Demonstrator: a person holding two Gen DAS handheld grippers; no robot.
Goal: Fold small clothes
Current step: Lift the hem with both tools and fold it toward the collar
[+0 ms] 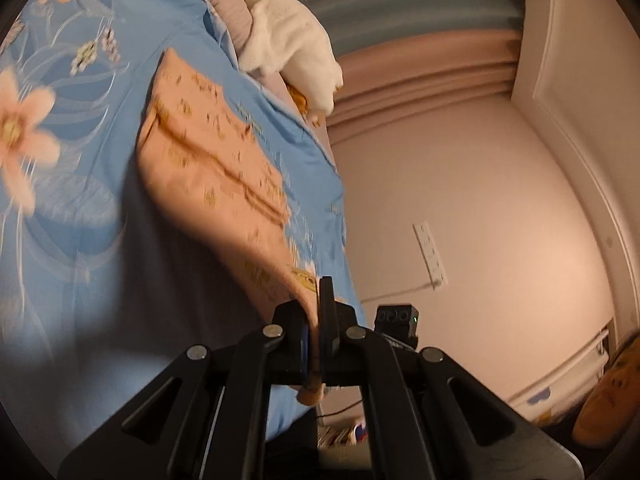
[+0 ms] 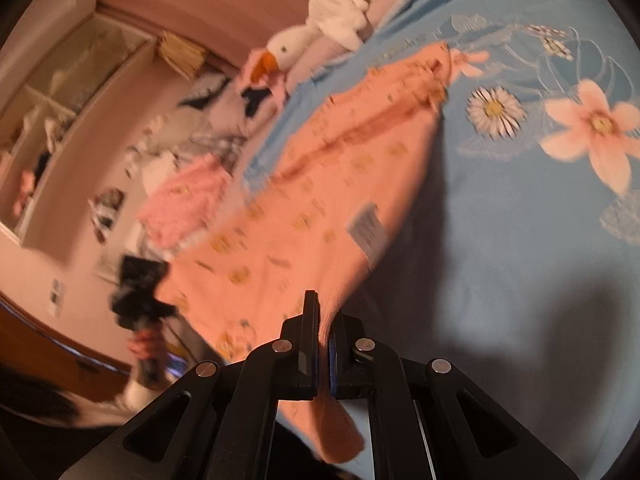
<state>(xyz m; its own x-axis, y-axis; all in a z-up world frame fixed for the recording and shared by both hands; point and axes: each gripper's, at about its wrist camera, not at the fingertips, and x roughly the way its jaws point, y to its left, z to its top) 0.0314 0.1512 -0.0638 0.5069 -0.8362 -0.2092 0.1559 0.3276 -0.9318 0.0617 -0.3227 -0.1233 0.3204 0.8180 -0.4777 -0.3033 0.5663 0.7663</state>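
— Blue floral bedsheet (image 2: 500,208) fills most of what we see, spread over a bed in a pink-walled room, with a white plush goose (image 2: 320,20) lying at the far end. What are we holding?

— We hold one small peach garment (image 2: 320,184), printed with tiny yellow motifs. Our left tongs (image 1: 318,332) are clenched on one near corner of it. Our right tongs (image 2: 324,344) are clenched on the other near corner, with a tail of cloth hanging below the grip.

— Where does the garment lie from the tongs?

— It stretches away from both pairs, out toward the goose. Its near edge is raised off the sheet between our two grips, and a dark shadow sits beneath it. Its far end, judging from the left wrist view, rests flat on the bed. A white label (image 2: 366,228) shows on the upturned face in the right wrist view.

— So which way does its long axis run?

— It runs from our tongs straight ahead to the far end. Both hands look about equally near, each at its own corner. The other pair shows off to the side in the right wrist view.

— And the coming move?

— We judge that carrying the near edge forward along that axis, onto the far end, would halve it.
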